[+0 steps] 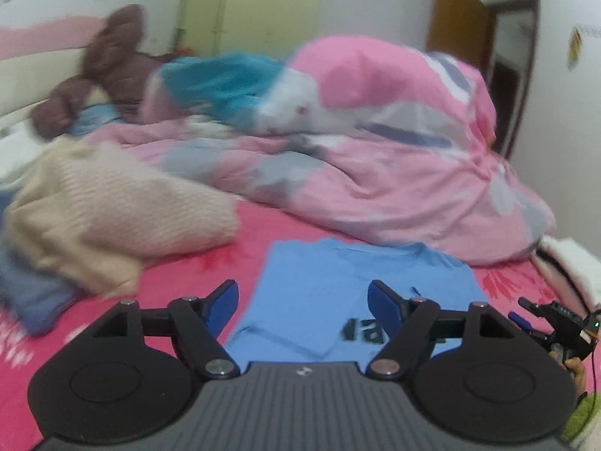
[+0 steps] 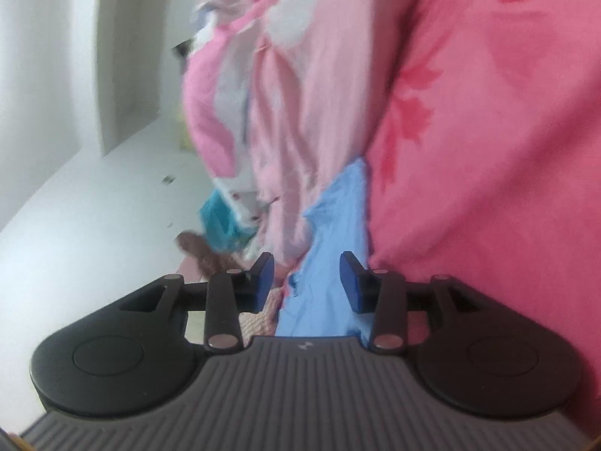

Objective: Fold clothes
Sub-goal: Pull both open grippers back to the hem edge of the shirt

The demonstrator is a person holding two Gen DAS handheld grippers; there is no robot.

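Light blue T-shirt [image 1: 338,285]: lying flat on the bed, near its front edge, partly folded, with one folded-over edge at its lower left and dark print showing near the bottom. It rests on the red-pink bed sheet [image 1: 180,274], which carries a darker leaf pattern. The shirt's far edge lies just beside the foot of the heaped bedding.

Left gripper [image 1: 302,302]: held above the shirt, looking down on it. Its blue fingers [image 1: 223,306] stand wide apart with nothing between them; released, not touching the cloth.

Right gripper [image 2: 306,282]: its own view is rolled on its side, so the bed runs vertically. The fingers [image 2: 263,276] are parted, with the blue shirt [image 2: 330,248] seen in the gap between them. The pads do not press on the fabric; released. In the left wrist view this gripper [image 1: 548,323] appears at the right edge, level with the shirt's right side, with part of a hand [image 1: 576,370] below it.

Surroundings: a pink patterned duvet [image 1: 394,150] is heaped across the back of the bed. A cream knitted sweater [image 1: 94,210] lies to the left of the shirt, well apart from it, over a grey-blue garment [image 1: 30,293]. A teal item [image 1: 221,82] and a brown garment [image 1: 109,60] lie further back. A brown door [image 1: 458,26] stands behind at the right. The picture is blurred at the left.
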